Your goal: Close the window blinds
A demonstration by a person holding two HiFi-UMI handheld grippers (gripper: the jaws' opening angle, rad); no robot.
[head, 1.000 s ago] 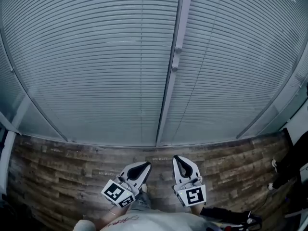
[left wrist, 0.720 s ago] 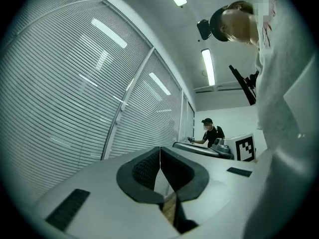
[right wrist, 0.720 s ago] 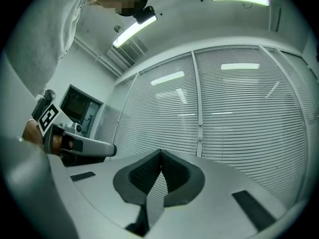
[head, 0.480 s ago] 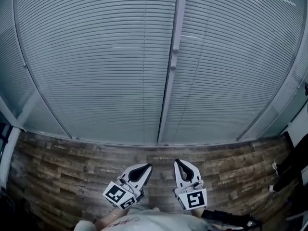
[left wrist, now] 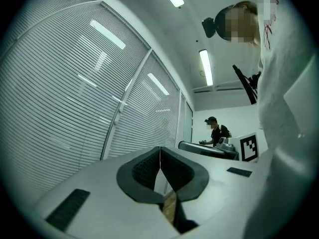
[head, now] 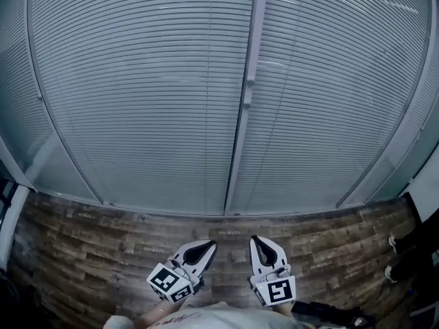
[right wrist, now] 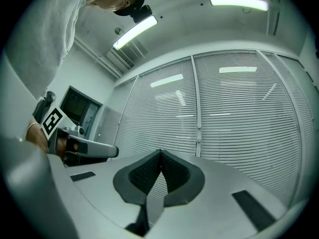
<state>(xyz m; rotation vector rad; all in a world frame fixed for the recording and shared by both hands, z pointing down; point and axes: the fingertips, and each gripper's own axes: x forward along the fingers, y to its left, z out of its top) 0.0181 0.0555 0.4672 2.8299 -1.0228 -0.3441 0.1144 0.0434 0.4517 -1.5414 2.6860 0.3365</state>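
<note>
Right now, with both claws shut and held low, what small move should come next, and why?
Probably raise the right gripper toward the small fitting on the centre post: both it and the left gripper are shut, empty and apart from the blinds.

Bare wood floor (head: 89, 245) lies open between the left gripper (head: 210, 243), the right gripper (head: 253, 239) and the window blinds (head: 137, 101), which wall off the front. A frame post (head: 239, 149) divides them. A person (left wrist: 217, 131) stands well apart.
</note>
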